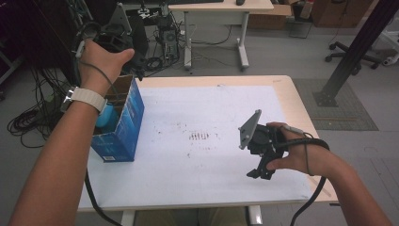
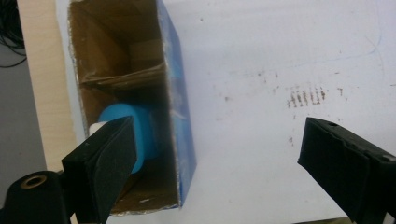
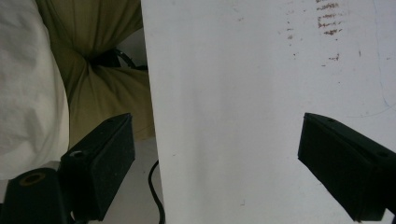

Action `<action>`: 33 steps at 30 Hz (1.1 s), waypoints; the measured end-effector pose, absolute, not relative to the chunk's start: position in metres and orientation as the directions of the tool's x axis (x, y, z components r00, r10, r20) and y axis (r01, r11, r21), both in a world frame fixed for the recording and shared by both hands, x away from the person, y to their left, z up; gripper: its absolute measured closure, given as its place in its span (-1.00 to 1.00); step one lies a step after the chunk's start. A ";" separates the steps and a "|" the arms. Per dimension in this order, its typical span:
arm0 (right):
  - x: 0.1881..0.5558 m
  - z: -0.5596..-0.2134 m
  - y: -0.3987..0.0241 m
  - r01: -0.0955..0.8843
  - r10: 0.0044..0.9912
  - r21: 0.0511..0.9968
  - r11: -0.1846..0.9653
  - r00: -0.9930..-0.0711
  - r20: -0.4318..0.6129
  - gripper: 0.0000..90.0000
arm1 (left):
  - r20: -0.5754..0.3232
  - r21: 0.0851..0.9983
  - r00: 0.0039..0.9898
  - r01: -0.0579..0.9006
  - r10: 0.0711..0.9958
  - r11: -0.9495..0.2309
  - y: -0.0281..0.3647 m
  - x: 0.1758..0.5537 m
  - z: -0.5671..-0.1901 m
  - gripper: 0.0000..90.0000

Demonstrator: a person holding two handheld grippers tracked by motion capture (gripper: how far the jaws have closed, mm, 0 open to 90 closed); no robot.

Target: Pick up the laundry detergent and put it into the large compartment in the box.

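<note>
High view: right gripper (image 1: 261,170) hangs at five o'clock, jaws spread wide on nothing. At nine o'clock, left gripper (image 1: 110,44), equally wide and empty, hovers over the blue box (image 1: 123,126); snagging its rim could topple it. Inside, the blue cylinder (image 2: 135,135) apparently stands lengthwise, pointing up at the opening.

High view over the white table (image 1: 211,183), left gripper view close above it, right gripper view at its edge.
</note>
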State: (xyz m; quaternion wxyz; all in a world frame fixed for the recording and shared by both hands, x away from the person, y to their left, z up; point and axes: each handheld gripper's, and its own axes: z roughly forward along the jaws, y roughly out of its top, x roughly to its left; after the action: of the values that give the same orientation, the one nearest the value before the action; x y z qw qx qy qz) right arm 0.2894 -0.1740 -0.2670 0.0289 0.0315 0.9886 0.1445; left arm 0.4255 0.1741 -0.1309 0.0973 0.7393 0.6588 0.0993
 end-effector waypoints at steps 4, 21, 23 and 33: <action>0.289 -0.266 -0.174 0.054 0.072 0.289 0.956 -0.996 -0.049 -0.75 | 0.016 0.276 0.117 0.954 0.993 -0.116 0.169 0.425 -0.131 -0.74; 0.286 -0.265 -0.171 0.049 0.067 0.285 0.957 -0.996 -0.053 -0.75 | 0.003 0.296 0.147 0.945 0.989 -0.141 0.142 0.421 -0.133 -0.75; 0.286 -0.265 -0.172 0.049 0.067 0.286 0.957 -0.996 -0.053 -0.75 | -0.001 0.298 0.151 0.944 0.989 -0.144 0.141 0.421 -0.133 -0.75; 0.287 -0.265 -0.173 0.051 0.070 0.289 0.956 -0.996 -0.056 -0.75 | -0.030 0.294 0.182 0.941 0.983 -0.165 0.117 0.424 -0.143 -0.75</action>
State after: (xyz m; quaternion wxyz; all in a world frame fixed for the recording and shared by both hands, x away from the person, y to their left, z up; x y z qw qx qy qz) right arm 0.2869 -0.1726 -0.2654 0.0327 0.0304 0.9884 0.1449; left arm 0.4237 0.1169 -0.1430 0.1238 0.7586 0.6341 0.0839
